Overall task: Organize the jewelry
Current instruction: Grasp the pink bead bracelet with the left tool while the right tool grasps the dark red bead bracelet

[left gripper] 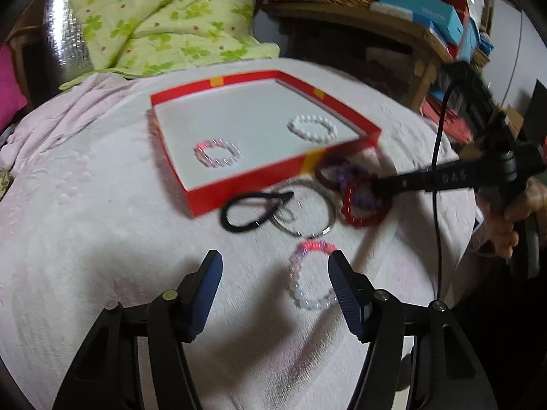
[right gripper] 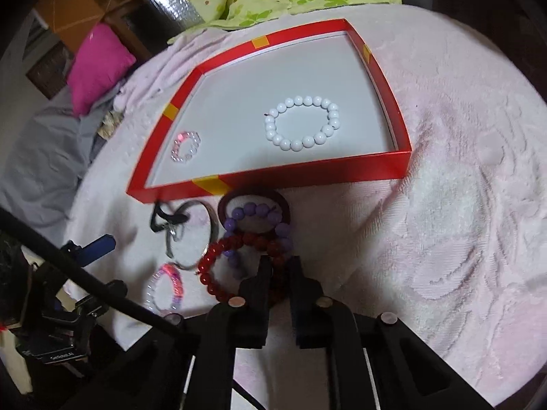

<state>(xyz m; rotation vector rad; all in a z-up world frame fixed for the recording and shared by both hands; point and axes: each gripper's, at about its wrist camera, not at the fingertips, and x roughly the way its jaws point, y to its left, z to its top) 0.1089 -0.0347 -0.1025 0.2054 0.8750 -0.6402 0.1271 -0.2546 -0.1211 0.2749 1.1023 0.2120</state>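
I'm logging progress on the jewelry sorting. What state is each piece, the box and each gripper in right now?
red box: open, lidless
white bead bracelet: in box
small pink bracelet: in box
red bead bracelet: outside, gripped
purple bead bracelet: outside
pink-white bracelet: outside, loose
right gripper: shut on red bead bracelet
left gripper: open

Bed with pale pink textured blanket (right gripper: 444, 177) carries a shallow red tray (right gripper: 383, 167). Just in front of the tray on the blanket: black hair tie (left gripper: 253, 210), silver bangle (left gripper: 307, 205), dark ring bangle (right gripper: 254, 198), purple bead bracelet (right gripper: 259, 220), red bead bracelet (right gripper: 232, 253), pink-white bead bracelet (left gripper: 309, 278). Green floral quilt (left gripper: 160, 17) at far edge.
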